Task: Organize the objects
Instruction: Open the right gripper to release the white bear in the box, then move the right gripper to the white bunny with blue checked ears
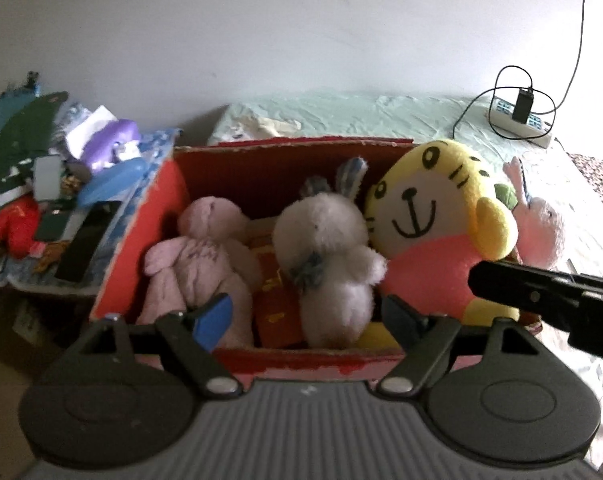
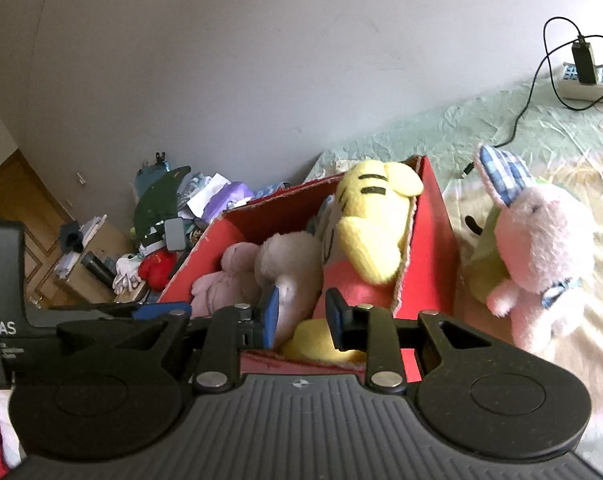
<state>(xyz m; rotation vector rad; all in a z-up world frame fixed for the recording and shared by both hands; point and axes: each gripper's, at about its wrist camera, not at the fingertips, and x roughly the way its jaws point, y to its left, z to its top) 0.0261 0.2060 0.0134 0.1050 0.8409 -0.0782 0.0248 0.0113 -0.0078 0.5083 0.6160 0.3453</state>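
- While the left hand-held gripper (image 1: pixel 305 320) hangs over the red box (image 1: pixel 181 184), its jaws stand apart with nothing between them.
- The right hand-held gripper (image 2: pixel 301 314), jaws narrowly apart, grips nothing either.
- Packed upright to fit side by side in the box: pink bear (image 1: pixel 205 256), grey bunny (image 1: pixel 325 256), yellow tiger (image 1: pixel 433 216).
- A pink rabbit (image 2: pixel 537 256) waits on the bed (image 2: pixel 421 132) just beside the box, probably next.
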